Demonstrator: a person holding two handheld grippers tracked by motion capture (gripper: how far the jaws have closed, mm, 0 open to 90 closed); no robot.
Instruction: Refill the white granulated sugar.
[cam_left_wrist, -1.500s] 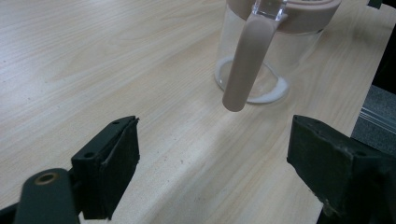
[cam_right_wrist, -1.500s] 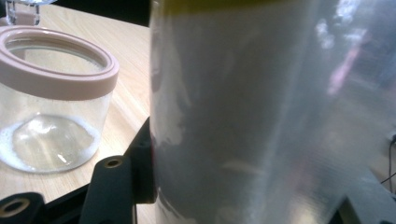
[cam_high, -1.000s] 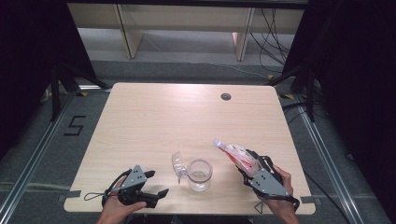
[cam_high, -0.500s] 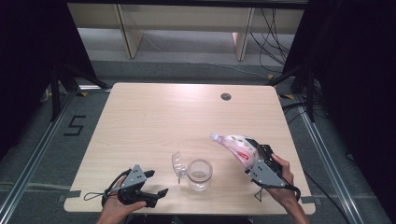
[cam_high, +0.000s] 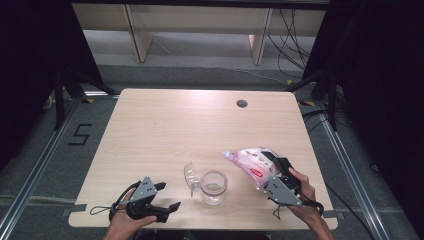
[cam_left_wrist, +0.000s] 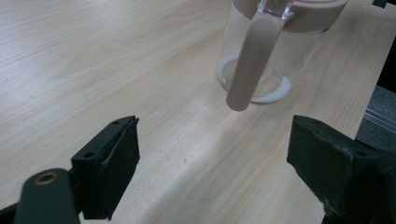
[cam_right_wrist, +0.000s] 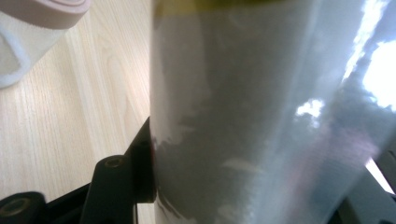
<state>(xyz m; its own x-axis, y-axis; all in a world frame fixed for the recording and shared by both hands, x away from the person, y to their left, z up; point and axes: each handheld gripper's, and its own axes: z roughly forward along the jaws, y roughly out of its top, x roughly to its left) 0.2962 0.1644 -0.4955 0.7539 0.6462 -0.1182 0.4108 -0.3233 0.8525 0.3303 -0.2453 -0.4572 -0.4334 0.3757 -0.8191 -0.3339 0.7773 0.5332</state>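
1. The table (cam_high: 200, 125) is a pale wooden top with a small round dark hole (cam_high: 242, 103) near its far edge, at about 1 o'clock from the middle.

2. The bag (cam_high: 250, 162) is a pink and white plastic packet with red print. It is held tilted above the near right part of the table, at about 5 o'clock from the table's middle. Its narrow twisted end points toward 10 o'clock, close to the jar without touching it. In the right gripper view its shiny skin (cam_right_wrist: 261, 112) sits right against the camera.

3. The right gripper (cam_high: 272, 175) is held in the person's right hand (cam_high: 302, 192) at the near right edge. Its jaws stand partly closed on the bag; in the right gripper view one black jaw presses against the packet's side.

4. The left gripper (cam_high: 167, 197) lies low in the person's left hand (cam_high: 125, 220) at the near left edge, at about 7 o'clock from the table's middle. Its jaws are wide apart with nothing between them, pointing toward the jar; in the left gripper view, bare table lies between the two pads (cam_left_wrist: 112, 172).

5. The jar (cam_high: 213, 186) is clear glass with a pinkish rim (cam_left_wrist: 299, 11) and stands upright between the two grippers, at about 6 o'clock.

6. The lid (cam_high: 190, 176) is clear, flipped open and standing at the jar's 10 o'clock side.
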